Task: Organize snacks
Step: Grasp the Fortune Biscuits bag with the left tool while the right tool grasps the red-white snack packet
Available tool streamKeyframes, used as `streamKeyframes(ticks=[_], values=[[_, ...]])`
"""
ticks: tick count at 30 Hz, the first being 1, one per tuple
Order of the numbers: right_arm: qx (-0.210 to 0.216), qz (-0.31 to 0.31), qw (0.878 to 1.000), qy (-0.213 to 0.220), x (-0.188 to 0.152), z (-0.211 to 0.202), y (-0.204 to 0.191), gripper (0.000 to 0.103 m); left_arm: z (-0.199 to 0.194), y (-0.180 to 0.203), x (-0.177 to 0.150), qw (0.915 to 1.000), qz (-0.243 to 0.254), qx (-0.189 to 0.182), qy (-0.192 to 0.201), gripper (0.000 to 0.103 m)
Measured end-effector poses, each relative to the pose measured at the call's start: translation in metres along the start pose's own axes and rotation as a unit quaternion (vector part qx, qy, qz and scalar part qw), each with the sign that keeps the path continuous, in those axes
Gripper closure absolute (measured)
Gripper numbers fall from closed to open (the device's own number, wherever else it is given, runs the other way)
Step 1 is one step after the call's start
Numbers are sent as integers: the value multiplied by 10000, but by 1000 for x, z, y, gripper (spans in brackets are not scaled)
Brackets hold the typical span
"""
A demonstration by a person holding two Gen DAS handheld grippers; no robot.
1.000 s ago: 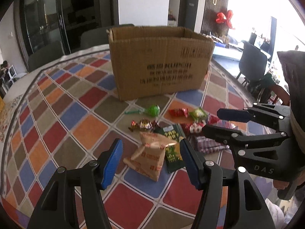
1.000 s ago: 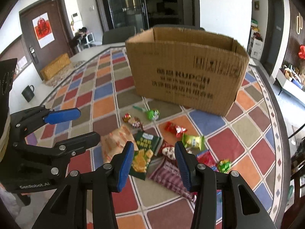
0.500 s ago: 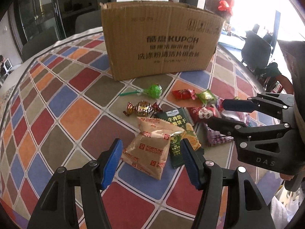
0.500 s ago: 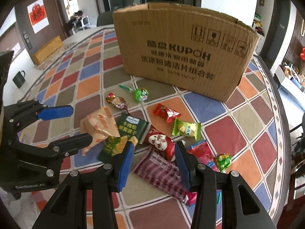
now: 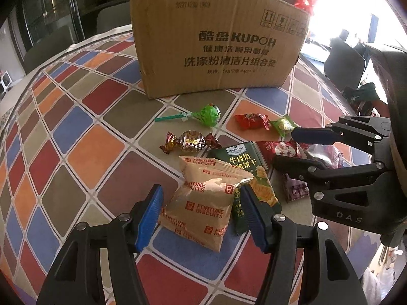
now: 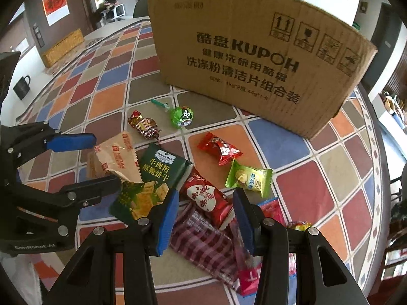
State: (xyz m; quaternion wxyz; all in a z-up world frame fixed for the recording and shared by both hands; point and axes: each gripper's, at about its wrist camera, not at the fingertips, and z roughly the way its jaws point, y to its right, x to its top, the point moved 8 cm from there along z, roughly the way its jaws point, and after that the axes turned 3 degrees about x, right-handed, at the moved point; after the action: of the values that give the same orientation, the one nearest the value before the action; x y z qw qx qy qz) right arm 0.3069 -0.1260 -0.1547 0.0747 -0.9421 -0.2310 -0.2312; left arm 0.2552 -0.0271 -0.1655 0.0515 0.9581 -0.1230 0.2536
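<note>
Straddling biscuit packet (image 5: 203,203), left gripper (image 5: 201,213) agape.

Setting: a home dining and living area.
Table (image 5: 76,137): round, under a checked multicolour cloth.
Dining chairs (image 5: 112,17): grey, drawn up at the far rim.
Door (image 6: 54,2): bears a red paper decoration.
Cabinet (image 5: 43,12): dark, glass-fronted.

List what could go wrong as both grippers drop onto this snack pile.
1. The biscuit bag overlaps the green cracker pack; the left gripper, jaws open around the bag, may drag both.
2. The right gripper hangs over the red heart pack lying on the plaid pack; it may pinch the wrong one.
3. The grippers work close together and might collide.
</note>
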Motion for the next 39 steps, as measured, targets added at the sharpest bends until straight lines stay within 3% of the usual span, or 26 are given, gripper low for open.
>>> streamKeyframes(ticks=[10,13,19,39], values=[[108,-247,9996,-128,5,13,-1,58,9,1,7,9998,-127,-113,-46,43],[176,-234,9993,-225,4,20,-3,58,10,-2,7,9997,-173,-128,-68,54],[210,-145,9996,-137,2,18,-6,79,9,-1,4,9997,-176,-164,-56,61],[142,27,9995,271,4,-12,-8,82,-23,1,16,9988,-323,-113,342,63]])
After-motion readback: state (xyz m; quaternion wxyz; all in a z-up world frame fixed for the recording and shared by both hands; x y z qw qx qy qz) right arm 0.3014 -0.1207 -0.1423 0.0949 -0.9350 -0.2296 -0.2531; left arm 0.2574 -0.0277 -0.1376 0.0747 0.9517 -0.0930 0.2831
